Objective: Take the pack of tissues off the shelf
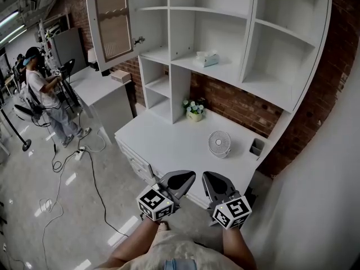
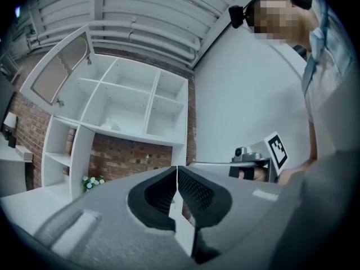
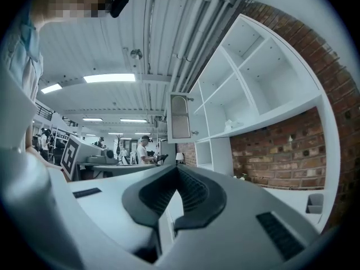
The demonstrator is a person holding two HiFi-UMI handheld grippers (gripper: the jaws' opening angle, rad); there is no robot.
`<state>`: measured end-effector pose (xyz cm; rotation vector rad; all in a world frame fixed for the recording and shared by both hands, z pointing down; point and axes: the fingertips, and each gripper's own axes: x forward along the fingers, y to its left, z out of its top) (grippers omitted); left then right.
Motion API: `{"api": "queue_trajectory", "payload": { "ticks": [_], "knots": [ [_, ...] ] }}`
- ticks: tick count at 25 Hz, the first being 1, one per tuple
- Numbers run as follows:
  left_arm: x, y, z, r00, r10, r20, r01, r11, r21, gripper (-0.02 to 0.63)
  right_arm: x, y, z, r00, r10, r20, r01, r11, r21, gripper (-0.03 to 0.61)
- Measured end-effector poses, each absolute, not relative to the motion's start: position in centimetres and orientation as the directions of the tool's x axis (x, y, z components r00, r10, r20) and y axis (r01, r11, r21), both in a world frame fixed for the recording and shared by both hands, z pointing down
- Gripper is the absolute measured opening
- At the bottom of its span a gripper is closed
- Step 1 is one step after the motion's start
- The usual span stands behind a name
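Note:
The pack of tissues [image 1: 207, 58] is a pale box with a tissue sticking up, lying on a middle shelf of the white shelf unit [image 1: 225, 72]. It also shows small in the left gripper view as a tissue pack [image 2: 112, 125] and in the right gripper view as a tissue pack [image 3: 232, 125]. Both grippers hang low in front of the desk, far below and short of the shelf. The left gripper [image 1: 188, 176] is shut and holds nothing, its jaws meeting [image 2: 177, 170]. The right gripper [image 1: 209, 176] is likewise shut and empty [image 3: 178, 170].
On the white desk [image 1: 169, 145] stand a small round fan [image 1: 219, 143], a pot of flowers [image 1: 194, 110] and a grey holder [image 1: 256, 147]. A cabinet door [image 1: 109, 21] hangs open at the upper left. A person [image 1: 45, 89] stands far left; cables [image 1: 84, 167] cross the floor.

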<state>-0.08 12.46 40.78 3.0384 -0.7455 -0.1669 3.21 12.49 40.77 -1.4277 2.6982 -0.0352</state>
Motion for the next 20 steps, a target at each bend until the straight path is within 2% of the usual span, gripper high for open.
{"api": "queue_trajectory", "payload": {
  "ticks": [7, 20],
  "knots": [
    [-1.0, 7.7, 40.9, 0.879, -0.465, -0.108, -0.463, -0.885, 0.046, 0.015, 3.1, 8.0, 41.4, -0.558, -0.827, -0.072, -0.818, 0.563, -0.119, 0.018],
    [-1.1, -2.4, 40.4, 0.905, -0.408, -0.122, -0.399, -0.913, 0.092, 0.015, 2.7, -1.4, 41.0, -0.518, -0.854, -0.040, -0.847, 0.519, -0.115, 0.018]
  ]
}}
